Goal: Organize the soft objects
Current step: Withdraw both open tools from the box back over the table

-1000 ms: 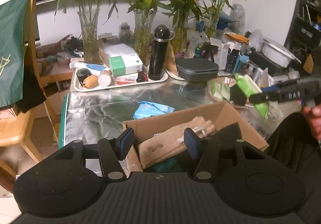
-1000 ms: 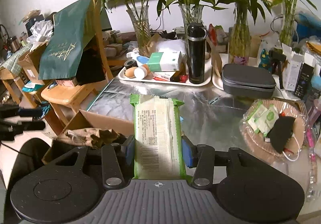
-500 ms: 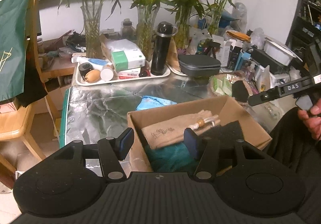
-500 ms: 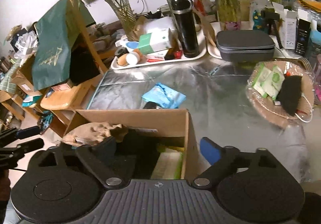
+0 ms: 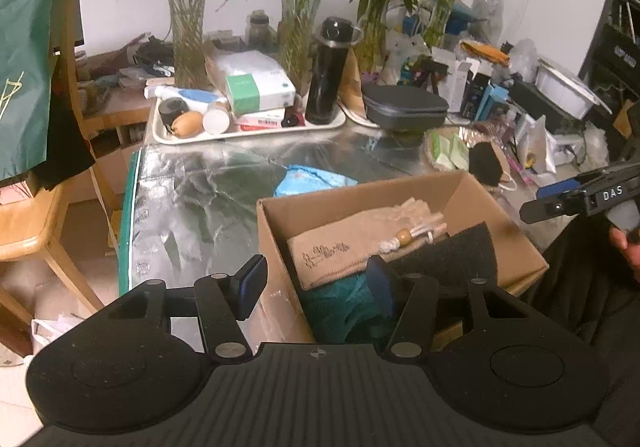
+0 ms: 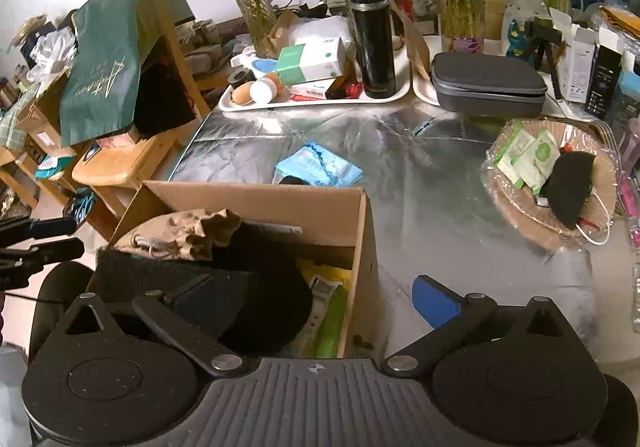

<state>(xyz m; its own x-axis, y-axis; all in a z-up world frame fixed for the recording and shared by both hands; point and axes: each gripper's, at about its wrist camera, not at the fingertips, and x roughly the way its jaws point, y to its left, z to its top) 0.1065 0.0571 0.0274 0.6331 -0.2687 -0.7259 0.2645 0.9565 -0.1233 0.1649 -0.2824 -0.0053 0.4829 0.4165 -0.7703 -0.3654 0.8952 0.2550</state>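
Note:
A cardboard box (image 5: 432,189) (image 6: 256,199) sits at the table's near edge. It holds a tan drawstring pouch (image 5: 352,243) (image 6: 180,235), a black foam pad (image 5: 448,255), teal cloth (image 5: 340,311) and a green tissue pack (image 6: 332,311). My left gripper (image 5: 316,285) is open and empty, straddling the box's near-left corner. My right gripper (image 6: 312,299) is wide open and empty above the box's right wall; it also shows in the left wrist view (image 5: 560,199). A blue packet (image 6: 318,165) lies on the foil behind the box.
A wicker tray (image 6: 520,207) at the right holds green tissue packs and a black mask (image 6: 568,183). A white tray (image 6: 312,101) with a black bottle (image 6: 372,35), boxes and vases stands at the back, next to a grey case (image 6: 488,85). A wooden chair (image 5: 24,223) stands at the left.
My right gripper has opened and let the green tissue pack go into the box. The left gripper has risen slightly over the box and stays open.

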